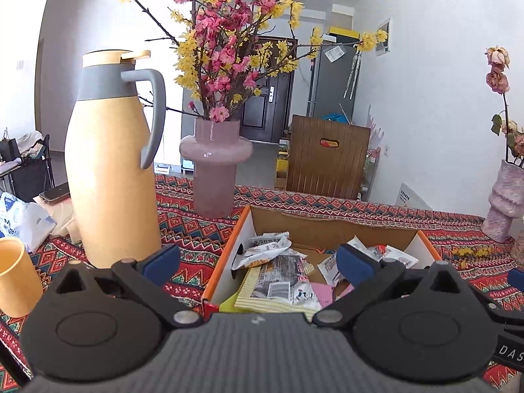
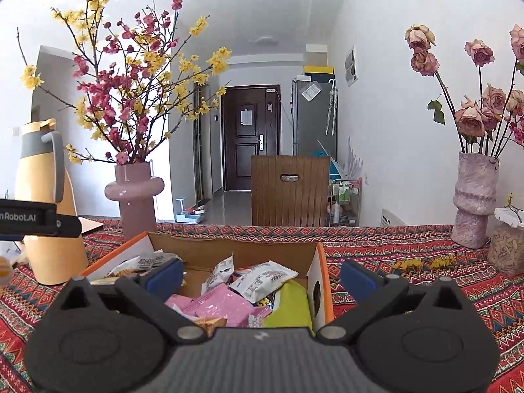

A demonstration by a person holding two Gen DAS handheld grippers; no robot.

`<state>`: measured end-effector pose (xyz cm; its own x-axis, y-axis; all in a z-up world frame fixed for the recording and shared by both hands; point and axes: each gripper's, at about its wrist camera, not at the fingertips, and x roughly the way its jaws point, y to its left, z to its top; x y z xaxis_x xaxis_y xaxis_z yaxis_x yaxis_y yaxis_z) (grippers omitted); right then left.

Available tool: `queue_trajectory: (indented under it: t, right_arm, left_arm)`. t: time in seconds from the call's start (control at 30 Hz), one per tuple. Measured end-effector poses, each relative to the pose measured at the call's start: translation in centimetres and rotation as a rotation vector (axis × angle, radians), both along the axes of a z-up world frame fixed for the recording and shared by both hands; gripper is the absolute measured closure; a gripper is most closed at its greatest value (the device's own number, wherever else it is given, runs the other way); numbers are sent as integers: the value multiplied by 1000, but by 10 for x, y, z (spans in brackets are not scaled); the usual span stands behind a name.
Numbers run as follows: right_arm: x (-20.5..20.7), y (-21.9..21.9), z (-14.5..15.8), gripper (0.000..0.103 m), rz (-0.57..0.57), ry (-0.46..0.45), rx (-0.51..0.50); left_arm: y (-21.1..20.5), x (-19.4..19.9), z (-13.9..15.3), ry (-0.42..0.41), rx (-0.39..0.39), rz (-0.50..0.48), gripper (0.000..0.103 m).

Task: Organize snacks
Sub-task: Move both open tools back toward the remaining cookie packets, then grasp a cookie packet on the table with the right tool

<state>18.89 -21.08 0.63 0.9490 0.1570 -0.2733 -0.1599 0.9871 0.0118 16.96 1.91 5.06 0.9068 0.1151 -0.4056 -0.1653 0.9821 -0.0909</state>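
Left wrist: left tool [image 1: 258, 262] spread wide, empty; right tool [image 2: 260, 273] likewise, above snack box [image 2: 229, 245].

Both tools same build. Left tool [image 1: 258, 262]: grey ribbed body, two black rounded linkage housings with round recessed discs, silver pivot pins, blue fingertip pads [image 1: 162, 263]. Right tool [image 2: 260, 273]: identical, blue pads [image 2: 357, 278]. White lettering on a black side strip, partly cut off at frame edge.
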Motion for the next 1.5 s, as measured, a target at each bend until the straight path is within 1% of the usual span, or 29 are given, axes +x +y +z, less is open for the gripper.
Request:
queue_trajectory:
  t: [0.13, 0.33, 0.43, 0.53, 0.63, 0.73, 0.8, 0.87, 0.93, 1.2, 1.33, 1.5]
  right_arm:
    - [-13, -10, -6, 0, -6, 26, -4]
    - [-25, -24, -26, 0, -13, 99, -13]
    - [-29, -32, -38, 0, -25, 140, -7]
    - [-32, -36, -46, 0, -46, 158, -21]
    - [-34, -40, -53, 0, -57, 170, -17]
    - [-32, -44, -61, 0, -46, 197, 21]
    - [-29, -45, -69, 0, -51, 229, 43]
    - [-26, -45, -75, 0, -66, 252, 31]
    - [-26, -45, -75, 0, -80, 250, 21]
    - [-29, -39, -76, 0, -72, 233, -16]
    - [-29, -40, -76, 0, -78, 237, -15]
    - [-32, -40, -74, 0, -83, 220, -15]
  left_arm:
    - [5, -13, -8, 31, 4, -14, 0]
    - [12, -28, -26, 80, 21, -25, 0]
    - [16, -34, -38, 106, 28, -27, 0]
    - [20, -37, -51, 134, 32, -28, 0]
    - [22, -41, -64, 136, 38, -23, 0]
    - [26, -42, -78, 120, 48, -10, 0]
    - [29, -40, -86, 130, 42, 0, 0]
    - [32, -37, -90, 147, 27, 9, 0]
    - [34, -37, -90, 146, 15, 12, 0]
    - [36, -37, -91, 148, 1, 10, 0]
    - [36, -36, -91, 150, -1, 6, 0]
    - [35, -38, -91, 146, 2, 7, 0]
